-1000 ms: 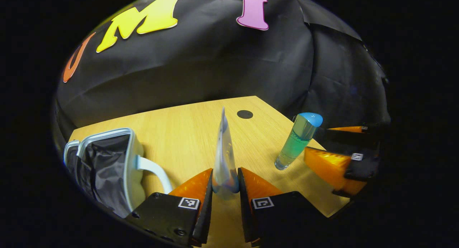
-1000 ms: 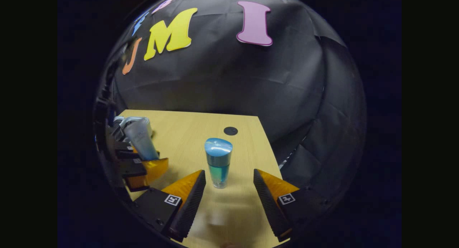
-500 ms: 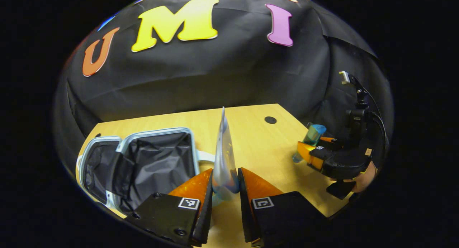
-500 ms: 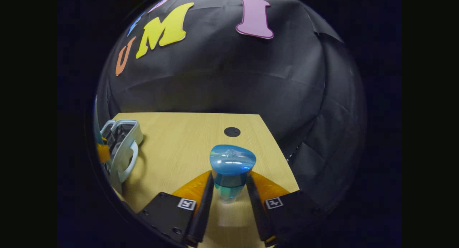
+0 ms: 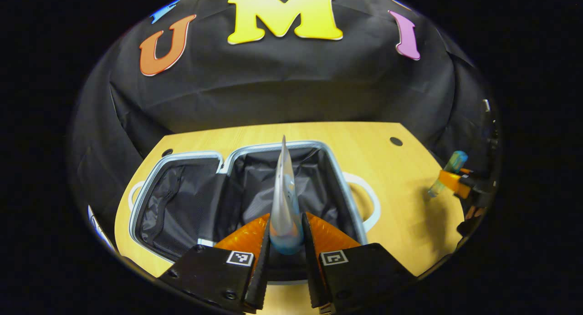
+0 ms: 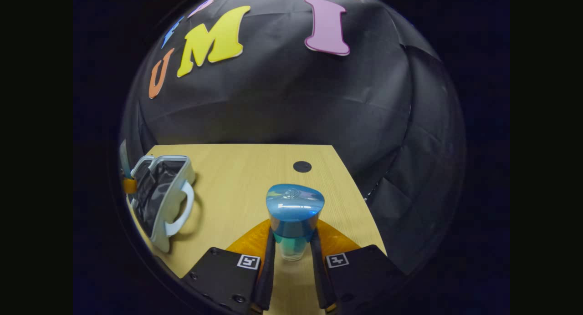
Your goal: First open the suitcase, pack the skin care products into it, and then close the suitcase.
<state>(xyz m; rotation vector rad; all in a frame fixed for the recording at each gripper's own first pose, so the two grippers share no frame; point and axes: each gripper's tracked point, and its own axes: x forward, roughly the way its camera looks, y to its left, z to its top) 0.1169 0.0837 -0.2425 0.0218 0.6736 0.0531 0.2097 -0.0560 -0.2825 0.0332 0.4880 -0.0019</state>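
— Between the fingers of the left gripper [image 5: 286, 242], what do you see?

— A flat silvery tube [image 5: 284, 201], seen edge-on, standing up from between the fingers with its rounded blue end down at the pads. Both fingers press against it, one on each side, so the grip is closed on the tube.

— And beyond those fingers?

— Straight ahead and below lies the suitcase [image 5: 248, 152], open on the wooden table [image 5: 401, 215]. Its two halves lie side by side, both lined with dark fabric; the tube hangs over the half nearer the fingers. A pale handle [image 5: 368, 201] sticks out to the right of the fingers.

— Where is the right gripper [image 6: 293, 256]?

— In the left gripper view it sits far off to the right of the fingers, near the table's edge, small and partly cut off. In the right gripper view its two fingers are closed on a bottle [image 6: 294, 221] with greenish-blue liquid and a blue cap, pressing its lower body from both sides. The bottle stands upright between them, the cap rising above the fingertips.

— Does the suitcase show from that side?

— Yes, far to the left of the right gripper's fingers, well apart from the bottle, handle facing toward them. A round dark hole [image 6: 302, 166] in the table lies ahead of the fingers, past the cap.
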